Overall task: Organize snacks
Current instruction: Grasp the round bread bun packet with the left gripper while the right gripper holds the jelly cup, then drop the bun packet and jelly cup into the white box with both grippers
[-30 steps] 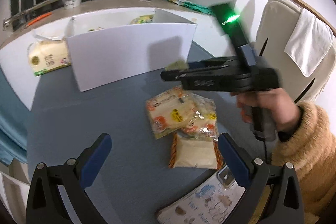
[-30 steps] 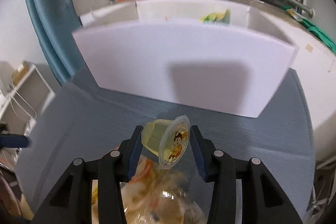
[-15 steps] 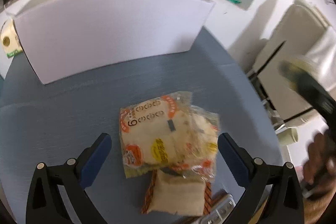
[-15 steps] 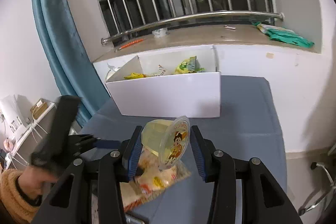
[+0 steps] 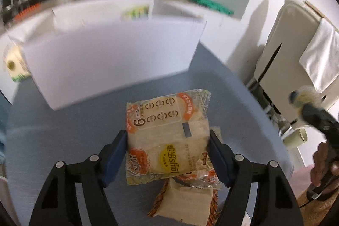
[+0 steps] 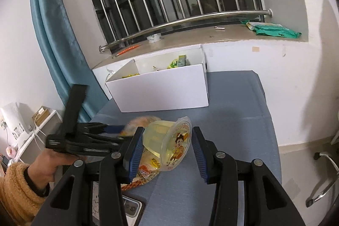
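A blue-grey bench (image 5: 63, 137) carries a white box (image 5: 110, 56). The left gripper (image 5: 167, 154) fingers are closing around a soft, crinkly, slippery chip bag (image 5: 167, 137); take its flanks. Right view: the right gripper (image 6: 167, 147) clamps a light, crushable jelly cup (image 6: 169, 141) above the bench.

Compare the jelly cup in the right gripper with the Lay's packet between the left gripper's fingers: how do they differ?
The jelly cup is a rigid yellow tub with a cartoon lid; the Lay's packet is a flat, soft wrapper printed in orange.
The cup is lifted clear of the table, lying sideways in the right gripper; the packet lies on top of other packets.
The left gripper is closing on the packet.
Both are snacks outside the white box.
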